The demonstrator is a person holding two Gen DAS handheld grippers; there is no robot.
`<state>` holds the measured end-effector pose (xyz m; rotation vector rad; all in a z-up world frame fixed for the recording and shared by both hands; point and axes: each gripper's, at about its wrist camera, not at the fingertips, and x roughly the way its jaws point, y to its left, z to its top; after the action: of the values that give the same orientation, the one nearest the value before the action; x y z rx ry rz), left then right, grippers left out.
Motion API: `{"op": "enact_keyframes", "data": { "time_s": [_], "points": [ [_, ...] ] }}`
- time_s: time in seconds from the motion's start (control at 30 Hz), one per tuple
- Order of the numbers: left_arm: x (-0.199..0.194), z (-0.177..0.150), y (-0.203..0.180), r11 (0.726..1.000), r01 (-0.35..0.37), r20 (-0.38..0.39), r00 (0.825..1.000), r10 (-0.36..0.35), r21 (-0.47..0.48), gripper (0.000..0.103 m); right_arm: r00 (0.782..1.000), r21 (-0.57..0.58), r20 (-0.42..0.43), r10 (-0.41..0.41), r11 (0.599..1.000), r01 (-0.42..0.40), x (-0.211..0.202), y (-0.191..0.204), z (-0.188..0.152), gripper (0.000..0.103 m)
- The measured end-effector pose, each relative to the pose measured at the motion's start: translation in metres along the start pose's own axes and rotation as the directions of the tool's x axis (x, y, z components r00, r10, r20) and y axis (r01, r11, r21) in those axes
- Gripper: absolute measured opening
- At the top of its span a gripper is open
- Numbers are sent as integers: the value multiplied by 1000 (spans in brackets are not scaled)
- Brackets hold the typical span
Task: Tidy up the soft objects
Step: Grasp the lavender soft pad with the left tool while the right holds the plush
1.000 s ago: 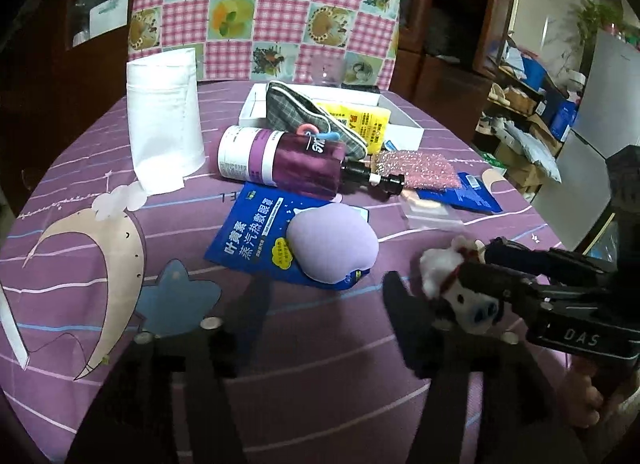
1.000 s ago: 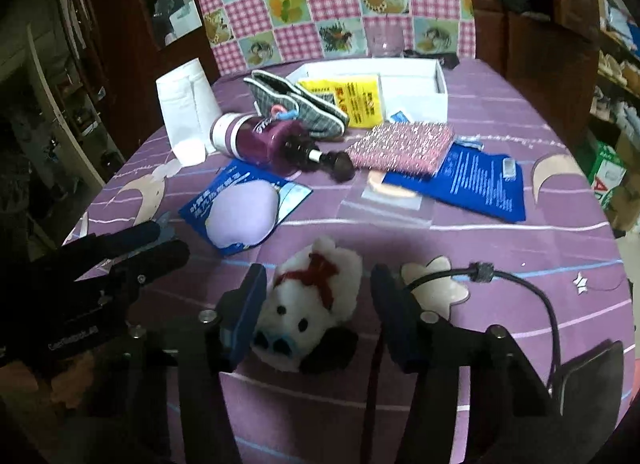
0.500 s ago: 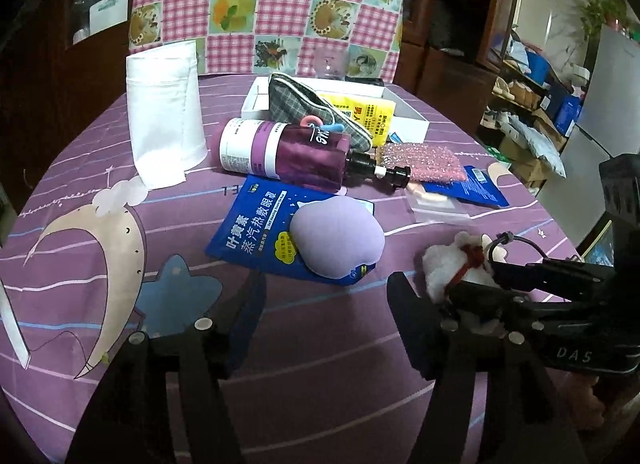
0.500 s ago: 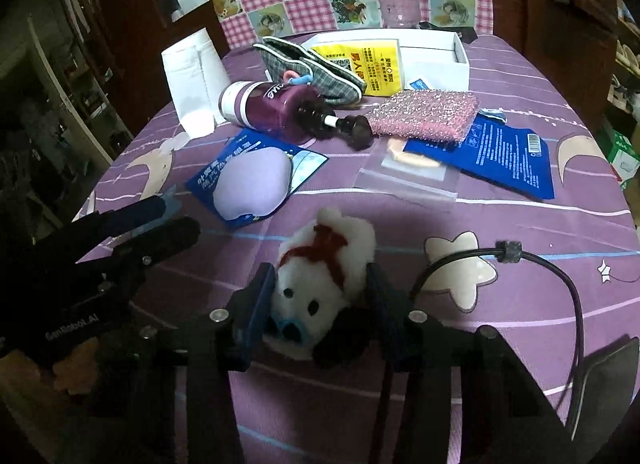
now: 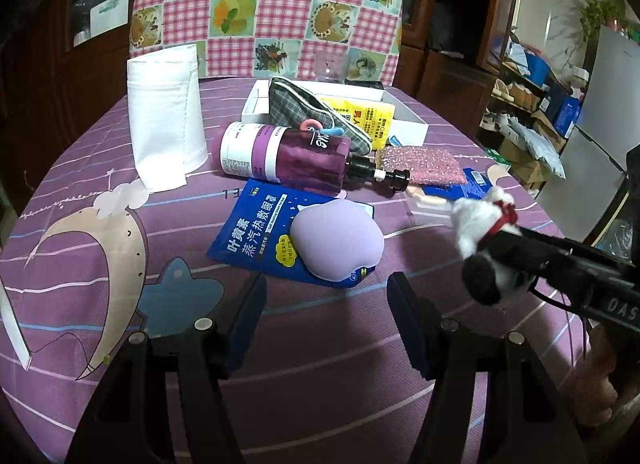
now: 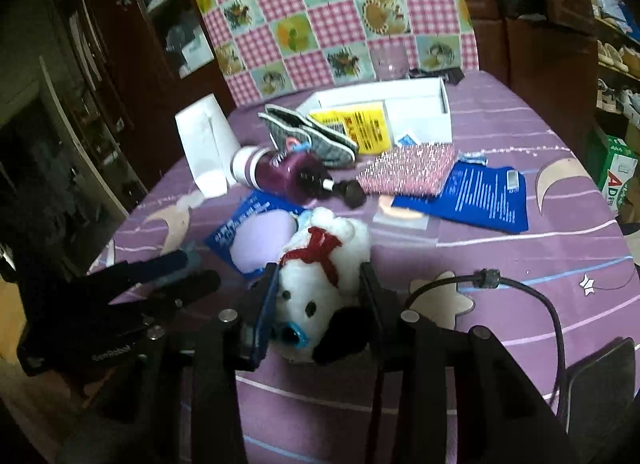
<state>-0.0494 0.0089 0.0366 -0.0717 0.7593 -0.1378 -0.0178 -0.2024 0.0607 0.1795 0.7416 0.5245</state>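
Pinching the plush dog point(image 6: 320, 284) off the purple tablecloth point(image 6: 500, 248), the right gripper point(image 6: 320, 296) grips firmly; the left gripper point(image 5: 326, 312) hangs spread, nothing between its fingers.

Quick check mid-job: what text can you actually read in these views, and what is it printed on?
"叶黄素 蒸汽热敷眼罩": flat blue sachet under the lilac pad.
"DAS": black right claw body.
"AD": green carton beside the table.
Yellow packet, purple bottle, dark blue sachet: print too small or blurred.

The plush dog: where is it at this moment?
The plush dog sits clamped in the right gripper, above the purple tablecloth, just right of the lilac pad.
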Motion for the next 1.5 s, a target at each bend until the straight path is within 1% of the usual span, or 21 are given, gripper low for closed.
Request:
{"op": "enact_keyframes", "data": {
  "time_s": [0.13,0.2,0.3,0.53,0.7,0.87,0.97,1.13,1.2,1.23,1.27,1.33,1.4,1.5],
  "points": [
    [-1,1,1,1000,2,7,1000,-2,-4,63,999,5,34,1,1000,-2,-5,0,1,41],
    [-1,1,2,1000,0,12,1000,0,-6,63,999,4,29,-15,1000,15,-4,0,0,41],
    [-2,1,3,1000,8,17,1000,-7,-13,63,998,-3,17,-61,998,61,1,0,-1,41],
    [-1,5,4,999,44,49,998,-43,-25,63,997,-6,30,-77,997,77,0,-2,-1,41],
    [8,16,4,996,64,26,998,-62,-62,63,996,-11,37,-85,996,85,-2,-1,-1,41],
    [23,25,-7,998,12,-31,999,-14,-54,63,990,-33,67,-124,991,127,-6,3,-3,41],
    [29,28,-12,999,-29,-31,999,27,-44,63,986,-34,82,-143,989,146,-9,2,-3,41],
    [38,31,-16,999,-33,-30,999,32,-34,63,988,-9,53,-144,989,145,-5,-5,-2,41],
    [42,32,-20,999,-38,-33,999,37,-10,63,989,3,44,-143,990,143,-4,-6,-2,41],
    [44,32,-21,999,-39,-34,999,39,1,62,989,10,40,-142,990,142,-4,-8,-1,41],
    [46,32,-23,999,-42,-35,998,43,15,56,989,16,37,-141,990,141,-4,-9,-1,41],
    [50,31,-27,998,-58,-40,997,60,40,49,990,23,31,-140,990,139,-3,-10,-1,41],
    [55,30,-29,994,-85,-39,995,87,62,46,990,29,24,-136,990,136,-2,-11,-1,41],
    [60,29,-32,991,-96,-48,994,101,92,46,991,31,20,-132,991,132,-1,-11,-1,41]
  ]
}}
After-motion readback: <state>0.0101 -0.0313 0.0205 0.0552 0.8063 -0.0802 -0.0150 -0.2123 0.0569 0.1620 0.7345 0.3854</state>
